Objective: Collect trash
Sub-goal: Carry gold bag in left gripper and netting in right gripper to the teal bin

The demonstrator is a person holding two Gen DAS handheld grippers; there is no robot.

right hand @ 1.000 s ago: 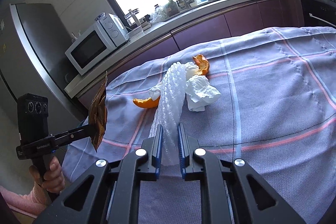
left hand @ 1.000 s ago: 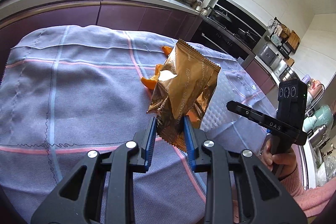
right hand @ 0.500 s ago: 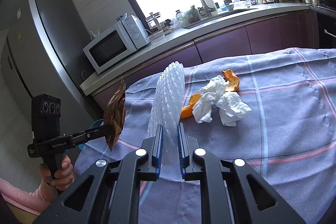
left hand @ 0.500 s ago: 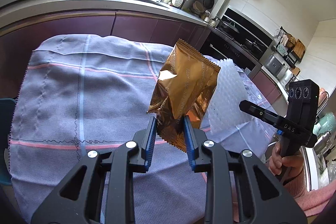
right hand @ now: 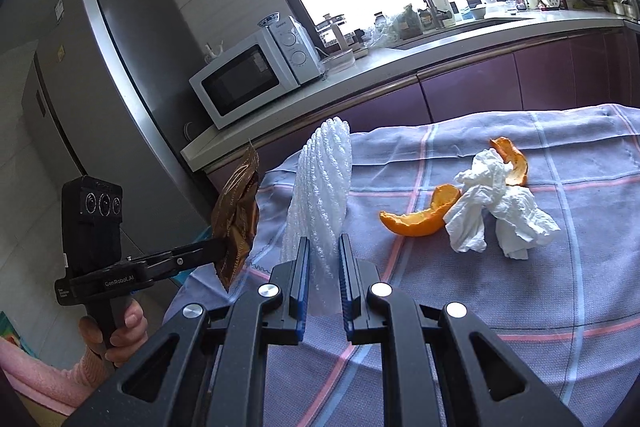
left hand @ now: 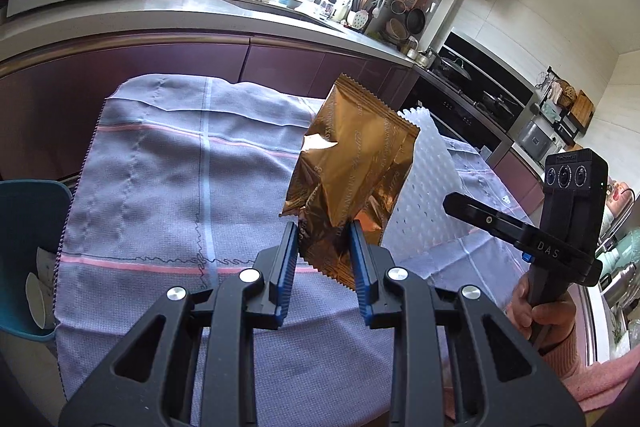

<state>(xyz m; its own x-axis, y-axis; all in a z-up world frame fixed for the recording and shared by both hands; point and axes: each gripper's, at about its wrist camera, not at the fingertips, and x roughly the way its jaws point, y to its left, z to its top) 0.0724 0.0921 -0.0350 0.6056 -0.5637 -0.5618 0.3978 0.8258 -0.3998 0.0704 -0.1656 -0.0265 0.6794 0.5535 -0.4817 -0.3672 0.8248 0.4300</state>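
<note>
My left gripper (left hand: 323, 233) is shut on a crumpled gold foil snack wrapper (left hand: 352, 171) and holds it upright above the purple cloth; the wrapper also shows in the right wrist view (right hand: 237, 219). My right gripper (right hand: 323, 247) is shut on a white foam fruit net (right hand: 322, 191), held upright above the cloth; the net also shows behind the wrapper in the left wrist view (left hand: 424, 195). On the cloth to the right lie a crumpled white tissue (right hand: 500, 207) and two orange peel pieces (right hand: 420, 217) (right hand: 512, 161).
A blue bin (left hand: 28, 247) with paper in it stands left of the table, below its edge. The table wears a purple checked cloth (left hand: 160, 179). A counter with a microwave (right hand: 256, 75) runs behind; a fridge (right hand: 92, 87) stands at the far left.
Both grippers have lifted and swung left with their loads; the foam net has come off the cloth. The blue bin has come into the left wrist view.
</note>
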